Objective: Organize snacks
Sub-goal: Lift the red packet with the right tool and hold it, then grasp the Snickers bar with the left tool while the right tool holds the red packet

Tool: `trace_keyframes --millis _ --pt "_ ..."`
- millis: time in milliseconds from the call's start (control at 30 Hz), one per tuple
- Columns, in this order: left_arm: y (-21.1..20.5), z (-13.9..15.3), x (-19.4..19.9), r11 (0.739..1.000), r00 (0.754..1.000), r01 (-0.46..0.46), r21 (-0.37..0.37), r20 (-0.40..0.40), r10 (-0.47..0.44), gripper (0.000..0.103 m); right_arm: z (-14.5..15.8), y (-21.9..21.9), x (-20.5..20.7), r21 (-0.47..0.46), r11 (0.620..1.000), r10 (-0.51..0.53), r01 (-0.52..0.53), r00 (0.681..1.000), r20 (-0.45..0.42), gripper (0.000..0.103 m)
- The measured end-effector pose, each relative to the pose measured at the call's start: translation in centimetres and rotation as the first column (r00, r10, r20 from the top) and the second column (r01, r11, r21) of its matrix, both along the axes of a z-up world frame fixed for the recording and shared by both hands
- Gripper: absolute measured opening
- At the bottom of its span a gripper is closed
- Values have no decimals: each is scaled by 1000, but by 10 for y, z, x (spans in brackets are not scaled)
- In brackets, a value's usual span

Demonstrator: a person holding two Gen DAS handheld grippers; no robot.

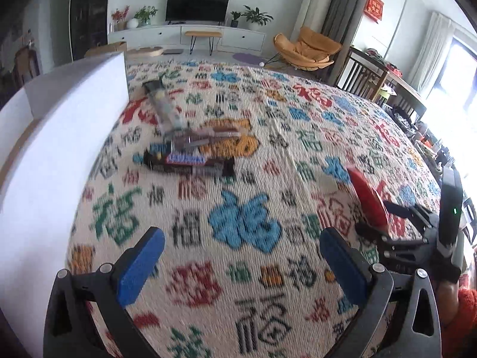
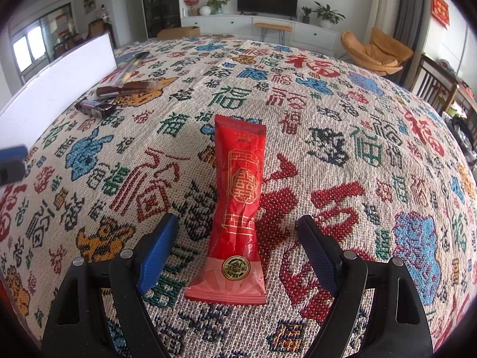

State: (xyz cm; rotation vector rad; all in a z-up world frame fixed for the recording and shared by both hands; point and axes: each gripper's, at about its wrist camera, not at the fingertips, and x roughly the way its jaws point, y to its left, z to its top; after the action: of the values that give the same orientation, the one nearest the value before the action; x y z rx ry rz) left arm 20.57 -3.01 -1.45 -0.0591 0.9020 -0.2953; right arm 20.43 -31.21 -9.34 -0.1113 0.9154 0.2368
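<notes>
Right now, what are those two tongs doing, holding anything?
Left tongs: open, holding nothing, only the patterned cloth beneath.
Right tongs: open, the red snack packet lies between the pads, not gripped.

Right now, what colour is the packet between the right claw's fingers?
Red with gold line artwork and a gold round seal near its lower end: the snack packet, clearest in the right wrist view.

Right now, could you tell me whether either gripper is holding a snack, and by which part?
Neither. The right gripper stands open around the red packet, untouched; the left gripper is open and empty.
</notes>
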Motion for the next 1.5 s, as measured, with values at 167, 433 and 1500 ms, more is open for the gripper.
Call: trace_keyframes --millis 167,433,1500 --pt "5 0 83 999 1000 27 29 -15 -27 103 0 0 0 0 1000 0 0 1000 0 85" --pt "-2 -37 94 980 963 197 24 -191 -189 102 1 0 0 1 1000 -1 1 1000 2 85" --pt "-19 -49 64 836 785 548 31 -363 -501 102 2 -2 -2 -12 1000 -7 7 1000 9 85"
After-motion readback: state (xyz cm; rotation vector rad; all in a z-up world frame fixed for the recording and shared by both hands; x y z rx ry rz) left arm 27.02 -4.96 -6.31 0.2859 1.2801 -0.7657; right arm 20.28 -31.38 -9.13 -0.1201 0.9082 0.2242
